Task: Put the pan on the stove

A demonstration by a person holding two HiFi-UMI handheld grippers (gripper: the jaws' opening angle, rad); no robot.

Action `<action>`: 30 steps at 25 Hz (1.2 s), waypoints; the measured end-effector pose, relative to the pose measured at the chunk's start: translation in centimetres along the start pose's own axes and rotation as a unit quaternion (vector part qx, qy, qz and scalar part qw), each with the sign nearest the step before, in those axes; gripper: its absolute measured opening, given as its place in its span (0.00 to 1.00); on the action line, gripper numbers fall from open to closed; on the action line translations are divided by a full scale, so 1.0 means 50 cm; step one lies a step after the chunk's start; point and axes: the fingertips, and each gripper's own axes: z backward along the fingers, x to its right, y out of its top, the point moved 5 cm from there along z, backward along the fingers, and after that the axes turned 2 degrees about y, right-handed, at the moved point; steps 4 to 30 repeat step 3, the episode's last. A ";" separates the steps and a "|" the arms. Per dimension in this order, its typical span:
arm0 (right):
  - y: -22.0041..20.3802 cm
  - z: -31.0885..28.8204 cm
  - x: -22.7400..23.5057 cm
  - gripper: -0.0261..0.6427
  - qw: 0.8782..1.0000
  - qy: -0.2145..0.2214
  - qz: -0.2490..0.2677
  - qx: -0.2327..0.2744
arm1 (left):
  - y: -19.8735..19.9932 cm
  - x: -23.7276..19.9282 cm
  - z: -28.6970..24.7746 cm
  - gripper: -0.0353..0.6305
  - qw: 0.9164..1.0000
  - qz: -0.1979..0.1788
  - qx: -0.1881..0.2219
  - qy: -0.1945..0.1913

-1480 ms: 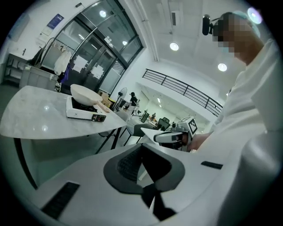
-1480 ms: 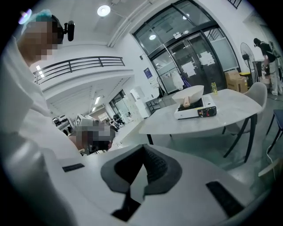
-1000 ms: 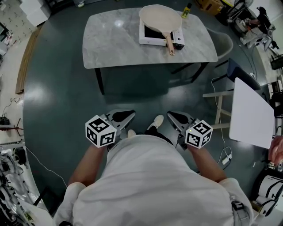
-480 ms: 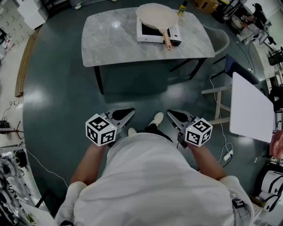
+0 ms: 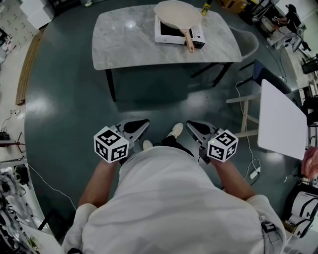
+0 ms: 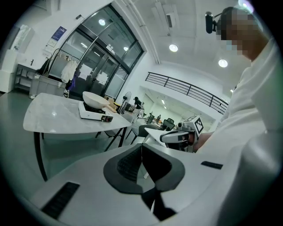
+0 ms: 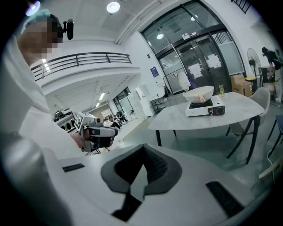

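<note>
A pale pan (image 5: 177, 12) with a wooden handle rests upside-down over a white portable stove (image 5: 171, 33) at the far side of a grey marble table (image 5: 129, 44). I stand well back from it. My left gripper (image 5: 144, 123) and right gripper (image 5: 190, 124) are held close to the body over the dark floor, both shut with nothing between the jaws. The left gripper view has the shut left gripper (image 6: 141, 148) low in frame, with the pan (image 6: 94, 99) and stove (image 6: 94, 115) far off. From the right gripper (image 7: 143, 149), pan (image 7: 198, 94) and stove (image 7: 205, 109) show at the right.
A grey chair (image 5: 251, 45) stands at the table's right end, with a small yellow bottle (image 5: 204, 7) behind the stove. A white panel (image 5: 280, 124) on a stand and cables lie at the right. Equipment crowds the left edge. My shoe (image 5: 175, 132) is between the grippers.
The table with pan and stove has slid slightly up in the head view. Both grippers stay shut near the body, barely shifted.
</note>
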 end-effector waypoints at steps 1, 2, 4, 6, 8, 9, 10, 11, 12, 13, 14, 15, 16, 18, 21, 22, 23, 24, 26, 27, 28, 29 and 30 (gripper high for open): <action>0.002 -0.001 0.003 0.05 1.000 0.001 0.001 0.000 | 0.000 0.000 -0.003 0.08 1.000 -0.001 0.000 0.000; 0.004 -0.002 0.005 0.05 1.000 0.001 0.003 -0.001 | -0.001 0.001 -0.006 0.08 1.000 -0.001 -0.001 0.001; 0.006 -0.002 0.008 0.05 1.000 0.002 0.004 -0.001 | -0.001 0.001 -0.008 0.08 1.000 -0.002 -0.001 0.002; 0.006 -0.002 0.008 0.05 1.000 0.002 0.004 -0.001 | -0.001 0.001 -0.008 0.08 1.000 -0.002 -0.001 0.002; 0.006 -0.002 0.008 0.05 1.000 0.002 0.004 -0.001 | -0.001 0.001 -0.008 0.08 1.000 -0.002 -0.001 0.002; 0.006 -0.002 0.008 0.05 1.000 0.002 0.004 -0.001 | -0.001 0.001 -0.008 0.08 1.000 -0.002 -0.001 0.002; 0.006 -0.002 0.008 0.05 1.000 0.002 0.004 -0.001 | -0.001 0.001 -0.008 0.08 1.000 -0.002 -0.001 0.002; 0.006 -0.002 0.008 0.05 1.000 0.002 0.004 -0.001 | -0.001 0.001 -0.008 0.08 1.000 -0.002 -0.001 0.002; 0.006 -0.002 0.008 0.05 1.000 0.002 0.004 -0.001 | -0.001 0.001 -0.008 0.08 1.000 -0.002 -0.001 0.002; 0.006 -0.002 0.008 0.05 1.000 0.002 0.004 -0.001 | -0.001 0.001 -0.008 0.08 1.000 -0.002 -0.001 0.002; 0.006 -0.002 0.008 0.05 1.000 0.002 0.004 -0.001 | -0.001 0.001 -0.008 0.08 1.000 -0.002 -0.001 0.002; 0.006 -0.002 0.008 0.05 1.000 0.002 0.004 -0.001 | -0.001 0.001 -0.008 0.08 1.000 -0.002 -0.001 0.002; 0.006 -0.002 0.008 0.05 1.000 0.002 0.004 -0.001 | -0.001 0.001 -0.008 0.08 1.000 -0.002 -0.001 0.002; 0.006 -0.002 0.008 0.05 1.000 0.002 0.004 -0.001 | -0.001 0.001 -0.008 0.08 1.000 -0.002 -0.001 0.002; 0.006 -0.002 0.008 0.05 1.000 0.002 0.004 -0.001 | -0.001 0.001 -0.008 0.08 1.000 -0.002 -0.001 0.002; 0.006 -0.002 0.008 0.05 1.000 0.002 0.004 -0.001 | -0.001 0.001 -0.008 0.08 1.000 -0.002 -0.001 0.002; 0.006 -0.002 0.008 0.05 1.000 0.002 0.004 -0.001 | -0.001 0.001 -0.008 0.08 1.000 -0.002 -0.001 0.002; 0.006 -0.002 0.008 0.05 1.000 0.002 0.004 -0.001 | -0.001 0.001 -0.008 0.08 1.000 -0.002 -0.001 0.002; 0.006 -0.002 0.008 0.05 1.000 0.002 0.004 -0.001 | -0.001 0.001 -0.008 0.08 1.000 -0.002 -0.001 0.002; 0.006 -0.002 0.008 0.05 1.000 0.002 0.004 -0.001 | -0.001 0.001 -0.008 0.08 1.000 -0.002 -0.001 0.002; 0.006 -0.002 0.008 0.05 1.000 0.002 0.004 -0.001 | -0.001 0.001 -0.008 0.08 1.000 -0.002 -0.001 0.002; 0.006 -0.002 0.008 0.05 1.000 0.002 0.004 -0.001 | -0.001 0.001 -0.008 0.08 1.000 -0.002 -0.001 0.002; 0.006 -0.002 0.008 0.05 1.000 0.002 0.004 -0.001 | -0.001 0.001 -0.008 0.08 1.000 -0.002 -0.001 0.002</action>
